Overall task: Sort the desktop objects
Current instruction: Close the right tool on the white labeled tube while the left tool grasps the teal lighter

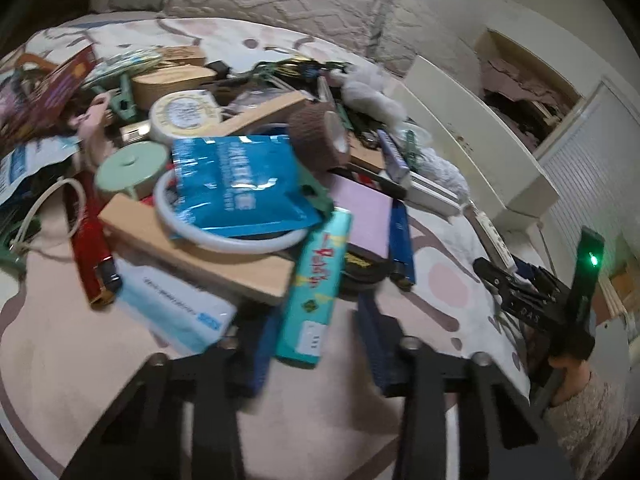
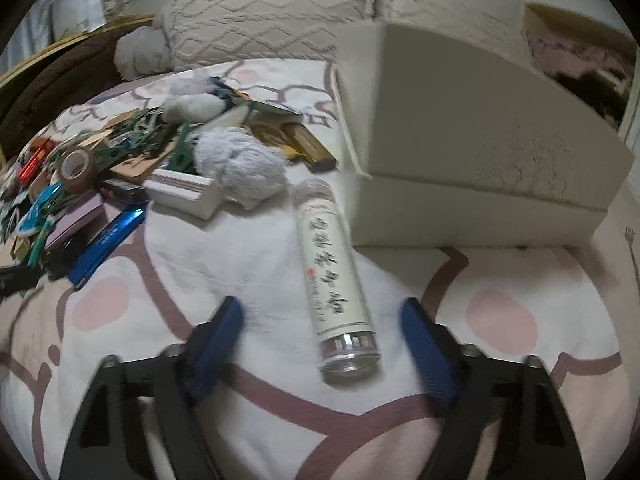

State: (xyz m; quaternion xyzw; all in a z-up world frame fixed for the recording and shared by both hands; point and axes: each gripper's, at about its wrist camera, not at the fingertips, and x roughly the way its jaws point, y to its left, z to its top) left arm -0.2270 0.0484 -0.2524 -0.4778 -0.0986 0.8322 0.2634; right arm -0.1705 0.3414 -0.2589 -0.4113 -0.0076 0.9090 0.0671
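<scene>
A heap of desk clutter lies on a patterned cloth. In the left wrist view my left gripper [image 1: 316, 344] is open, its blue fingers either side of the near end of a teal flat box [image 1: 316, 276]. Behind it lie a blue foil pouch [image 1: 236, 184], a white ring [image 1: 224, 236], a wooden block [image 1: 192, 248], a red lighter [image 1: 90, 240] and brown tape [image 1: 316, 136]. In the right wrist view my right gripper [image 2: 324, 332] is open around a clear tube with a white label [image 2: 332, 272], which lies on the cloth. The right gripper also shows in the left wrist view [image 1: 532, 288].
A large cream box [image 2: 460, 128] stands just behind the tube. A grey fluffy ball [image 2: 240, 164], a white case [image 2: 184, 192] and a blue lighter [image 2: 108, 236] lie to the left. A knitted cushion [image 2: 260, 16] sits at the back.
</scene>
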